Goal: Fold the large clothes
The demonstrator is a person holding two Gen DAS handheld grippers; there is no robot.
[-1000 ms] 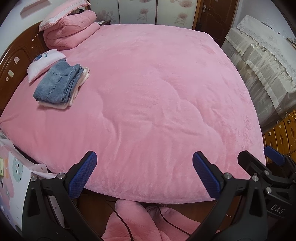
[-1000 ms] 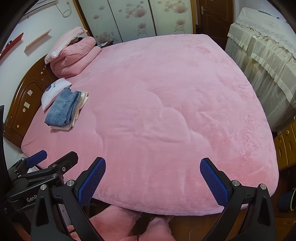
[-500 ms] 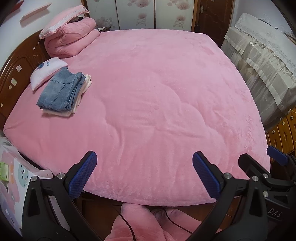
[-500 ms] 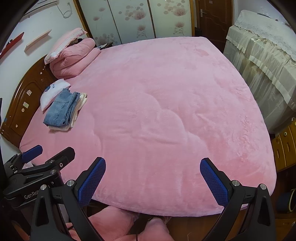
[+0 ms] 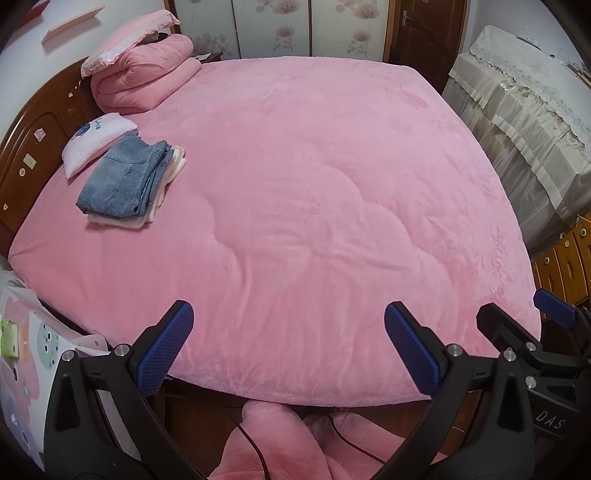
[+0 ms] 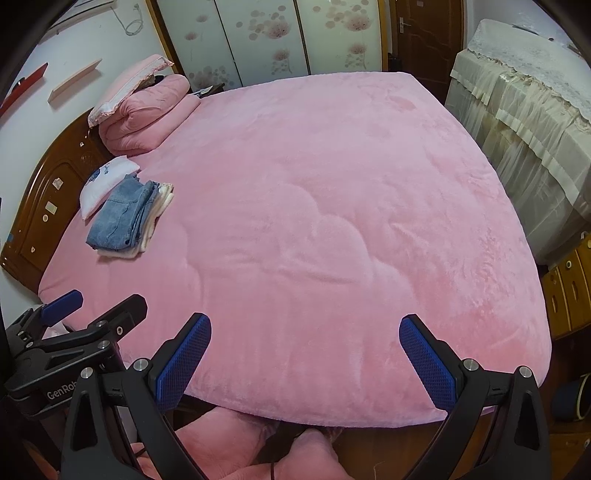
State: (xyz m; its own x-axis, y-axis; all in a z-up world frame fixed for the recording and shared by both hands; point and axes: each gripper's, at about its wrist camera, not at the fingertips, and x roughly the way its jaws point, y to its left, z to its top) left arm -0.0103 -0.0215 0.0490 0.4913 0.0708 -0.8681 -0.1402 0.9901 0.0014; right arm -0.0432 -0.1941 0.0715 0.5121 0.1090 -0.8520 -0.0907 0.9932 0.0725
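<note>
A wide bed under a plush pink quilted blanket (image 5: 314,192) fills the room in front of me, its near edge just beyond my tools. At the far left, by the dark carved wooden headboard (image 5: 33,147), lies a folded stack of blue denim jeans over cream garments (image 5: 129,184); the stack partly overlaps a small white printed pillow (image 5: 94,138), and farther back sits a rolled pink comforter with a frilled pillow on top (image 5: 144,77). Floral sliding wardrobe doors (image 6: 266,40) close off the back wall, and a piece of furniture draped in a cream lace cover (image 6: 528,122) stands along the right.

My left tool (image 5: 288,347) is spread wide and holds nothing; my right tool (image 6: 304,360) is likewise spread and empty.

Only the left view shows a patterned white bag (image 5: 26,354) beside the bed's corner; only the right view shows a cord hanging on the left wall (image 6: 129,22).
</note>
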